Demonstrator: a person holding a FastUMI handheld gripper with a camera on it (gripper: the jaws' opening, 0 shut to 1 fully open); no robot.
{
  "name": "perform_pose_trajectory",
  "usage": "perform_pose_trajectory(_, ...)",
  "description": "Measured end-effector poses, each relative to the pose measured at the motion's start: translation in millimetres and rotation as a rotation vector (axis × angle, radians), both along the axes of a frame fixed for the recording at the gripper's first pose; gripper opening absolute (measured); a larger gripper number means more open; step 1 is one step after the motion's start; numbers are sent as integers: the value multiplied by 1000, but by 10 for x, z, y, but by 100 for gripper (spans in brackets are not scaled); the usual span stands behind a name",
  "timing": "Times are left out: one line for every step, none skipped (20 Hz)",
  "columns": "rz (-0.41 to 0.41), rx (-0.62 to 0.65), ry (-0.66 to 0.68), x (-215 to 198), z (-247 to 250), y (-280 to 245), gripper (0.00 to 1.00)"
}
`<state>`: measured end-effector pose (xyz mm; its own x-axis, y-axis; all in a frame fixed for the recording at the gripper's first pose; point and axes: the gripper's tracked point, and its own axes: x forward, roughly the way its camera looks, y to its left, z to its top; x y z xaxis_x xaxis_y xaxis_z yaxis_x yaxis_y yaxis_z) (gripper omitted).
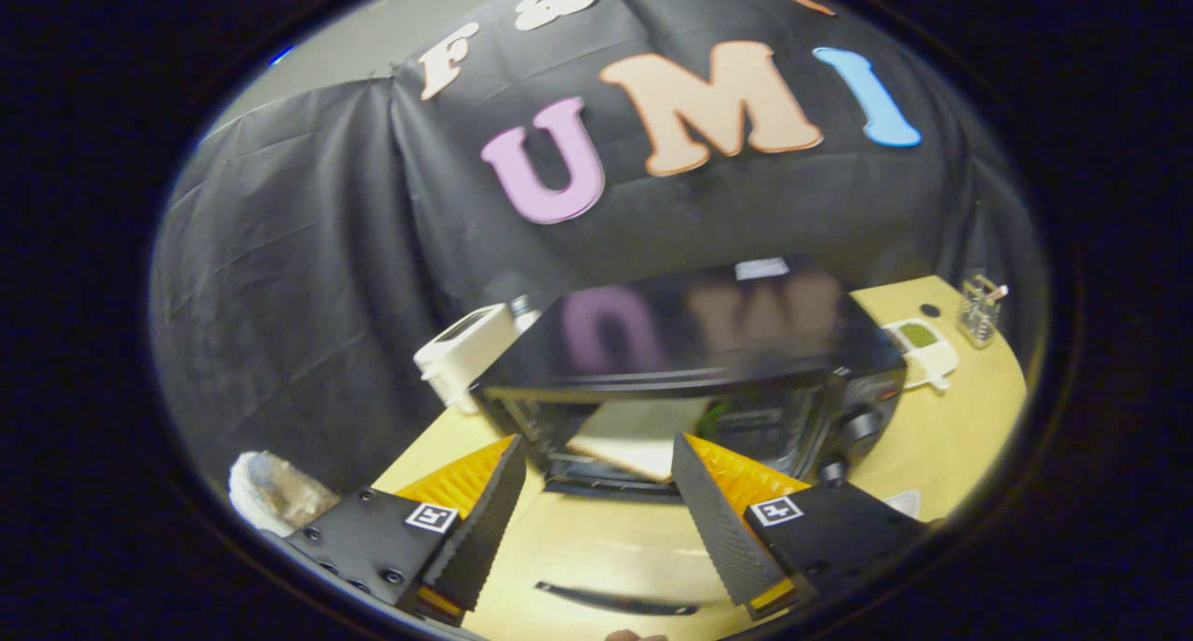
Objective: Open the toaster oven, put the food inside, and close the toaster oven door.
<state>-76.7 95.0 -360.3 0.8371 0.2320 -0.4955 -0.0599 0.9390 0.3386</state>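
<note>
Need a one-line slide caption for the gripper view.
Open gripper faces the toaster oven, bread slice inside.

One toaster oven stands on the one wooden table; all other places are given from it. Inside its open front lies one slice of bread. On its front at the right sit two knobs, one above the other. Behind its left corner stands one white appliance. Just beyond its right side lies one small white gadget, and farther off that way stands one clear holder. Well to its left sits one pale crumpled bundle. In front of it are one gripper, its two fingers spread apart with nothing between them, and one dark flat strip on the table.
</note>
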Motion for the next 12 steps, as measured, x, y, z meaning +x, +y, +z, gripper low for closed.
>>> perform_pose_trajectory(66,2,33,-134,-70,202,97)
perform_pose_trajectory(128,-4,66,-265,-134,378,97)
perform_pose_trajectory(190,-5,95,-396,-236,543,98)
perform_pose_trajectory(250,-3,129,-531,-301,701,98)
perform_pose_trajectory(313,0,159,-666,-362,846,98)
perform_pose_trajectory(364,-2,186,-786,-432,939,98)
perform_pose_trajectory(411,9,219,-910,-496,1026,98)
perform_pose_trajectory(440,14,252,-1005,-571,1085,98)
perform_pose_trajectory(459,17,289,-1126,-657,1097,98)
perform_pose_trajectory(459,22,322,-1189,-734,1093,98)
perform_pose_trajectory(456,20,363,-1241,-814,1063,98)
perform_pose_trajectory(448,16,399,-1284,-894,1023,98)
